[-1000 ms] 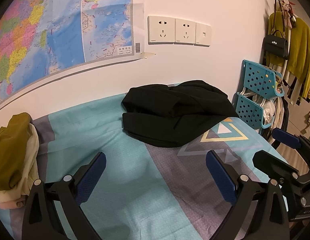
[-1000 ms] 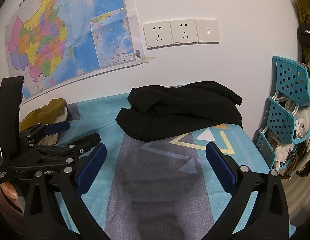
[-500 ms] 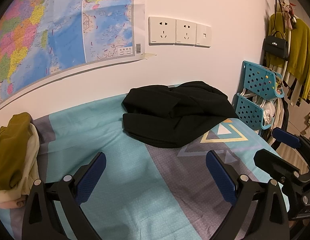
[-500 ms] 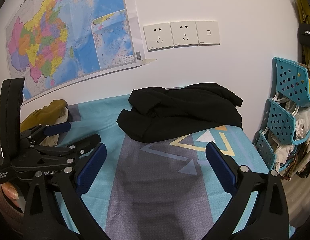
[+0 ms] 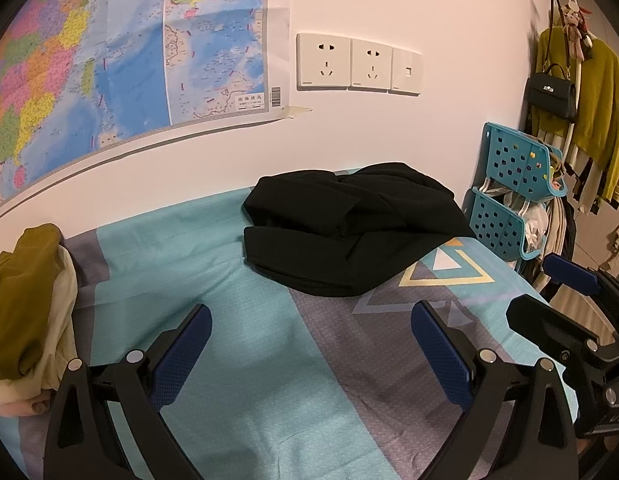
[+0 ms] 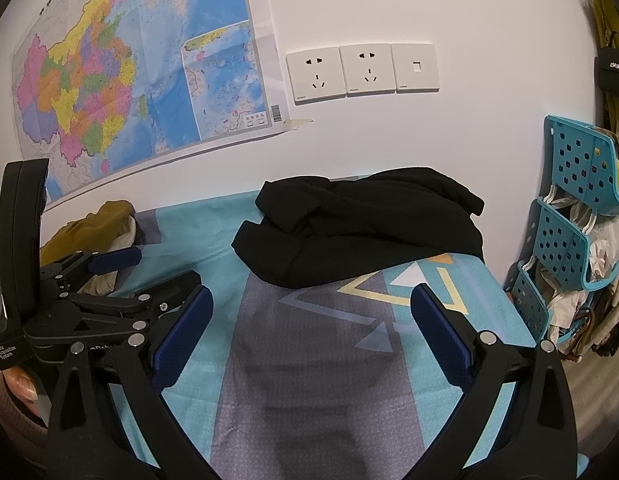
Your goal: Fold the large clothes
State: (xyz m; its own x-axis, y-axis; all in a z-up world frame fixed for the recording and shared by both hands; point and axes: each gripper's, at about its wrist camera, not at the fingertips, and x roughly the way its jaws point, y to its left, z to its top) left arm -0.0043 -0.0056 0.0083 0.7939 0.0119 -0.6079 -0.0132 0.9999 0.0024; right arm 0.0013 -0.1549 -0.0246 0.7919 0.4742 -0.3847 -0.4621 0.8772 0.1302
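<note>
Far left on the bed there's a mustard and cream pile of clothes shoved up near the wall, I'd guess either waiting its turn or parked out of the way. Above it, a big colourful map is stuck to the wall; the print on it is too small for me to read, though there's a barcode in its bottom corner.

The left tool hangs over the teal and grey bedsheet with its blue pads spread wide and nothing between them. Its body in the right wrist view carries a label reading "Data Acquisition System". The right tool is the same story: gaping open, empty, hovering over bare sheet.

The black garment is what matters here, lying crumpled in a loose heap at the far side of the bed against the wall, below the wall sockets, well apart from both tools. Looks to me like folding hasn't started, since it'd need spreading flat first.

Far right is a teal perforated rack stuffed with bits, then a mustard sweater and a black handbag hung up out of the way
</note>
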